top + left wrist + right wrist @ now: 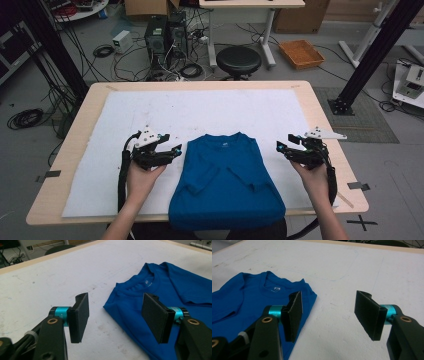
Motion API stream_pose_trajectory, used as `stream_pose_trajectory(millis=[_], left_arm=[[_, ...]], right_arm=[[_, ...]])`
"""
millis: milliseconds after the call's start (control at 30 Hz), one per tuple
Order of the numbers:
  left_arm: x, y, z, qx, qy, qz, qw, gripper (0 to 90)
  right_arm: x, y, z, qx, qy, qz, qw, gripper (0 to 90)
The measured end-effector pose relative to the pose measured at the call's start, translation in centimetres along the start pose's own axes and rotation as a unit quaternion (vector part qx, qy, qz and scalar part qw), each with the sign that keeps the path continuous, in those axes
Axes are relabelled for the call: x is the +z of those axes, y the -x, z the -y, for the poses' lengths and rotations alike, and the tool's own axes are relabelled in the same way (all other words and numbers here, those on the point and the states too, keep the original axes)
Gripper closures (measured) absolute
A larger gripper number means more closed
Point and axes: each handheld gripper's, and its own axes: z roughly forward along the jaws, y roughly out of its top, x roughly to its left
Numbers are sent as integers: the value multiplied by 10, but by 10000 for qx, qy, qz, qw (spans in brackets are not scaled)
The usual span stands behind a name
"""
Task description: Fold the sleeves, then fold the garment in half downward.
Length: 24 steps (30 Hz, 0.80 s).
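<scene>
Fingers (80, 315) spread; the high view adds a stool (238, 60).

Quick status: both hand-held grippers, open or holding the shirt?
Left hand-held gripper: open, holding nothing, beside the blue shirt.
Right hand-held gripper: open, holding nothing.

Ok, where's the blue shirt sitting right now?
In the high view the blue shirt lies folded on the white mat at the table's near edge, between the left gripper and right gripper.

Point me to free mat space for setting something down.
Bare white mat runs from the blue shirt's collar to the far table edge. Narrow strips lie beside the shirt, but the left gripper and right gripper crowd them.
</scene>
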Motion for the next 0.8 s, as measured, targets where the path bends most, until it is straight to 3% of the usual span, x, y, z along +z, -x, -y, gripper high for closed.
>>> stream_pose_trajectory(millis=[600, 800], left_arm=[[4, 8, -4, -4, 127, 83, 9999, 392], [5, 7, -2, 6, 51, 125, 9999, 392]], right_arm=[[4, -4, 0, 2, -28, -43, 10000, 394], [7, -6, -2, -3, -29, -50, 10000, 394]])
